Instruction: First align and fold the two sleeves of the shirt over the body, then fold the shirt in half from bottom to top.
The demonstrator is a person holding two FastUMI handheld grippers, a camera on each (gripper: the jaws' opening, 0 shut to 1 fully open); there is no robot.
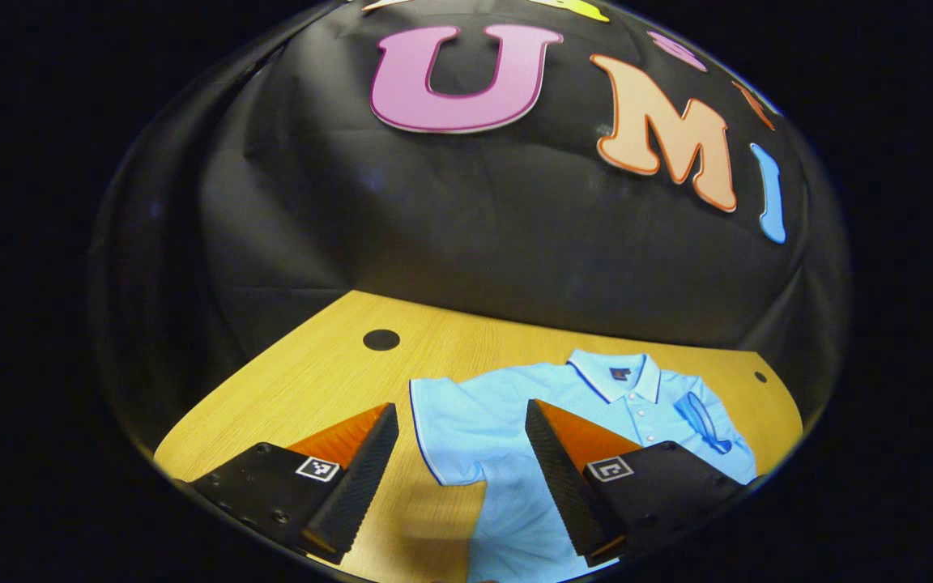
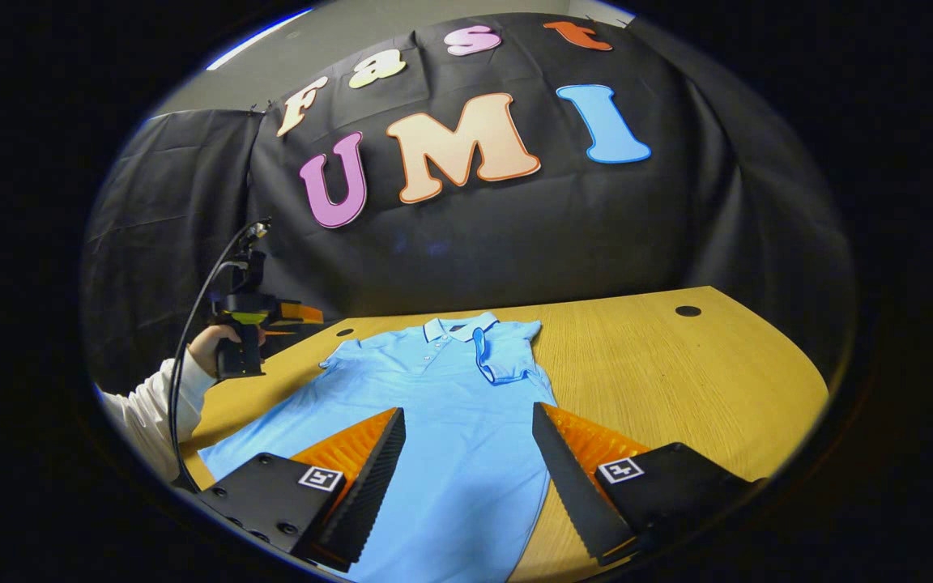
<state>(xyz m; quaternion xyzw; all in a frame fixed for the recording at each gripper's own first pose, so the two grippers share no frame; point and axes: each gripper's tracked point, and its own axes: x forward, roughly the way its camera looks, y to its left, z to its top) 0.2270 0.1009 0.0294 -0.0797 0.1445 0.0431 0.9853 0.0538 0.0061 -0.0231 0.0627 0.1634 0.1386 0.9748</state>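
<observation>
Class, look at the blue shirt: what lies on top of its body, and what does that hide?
One sleeve lies folded over the shirt body beside the collar. The fabric under that sleeve is hidden. The other sleeve lies spread on the table.

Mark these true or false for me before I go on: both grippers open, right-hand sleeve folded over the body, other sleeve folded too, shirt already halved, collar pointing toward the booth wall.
1. Both the left gripper and the right gripper are open and hold nothing. True.
2. One sleeve lies folded over the shirt. True.
3. The other sleeve is folded too. False: it lies spread flat on the table.
4. The shirt is halved. False: it lies full length.
5. The collar points toward the wall. True.
</observation>
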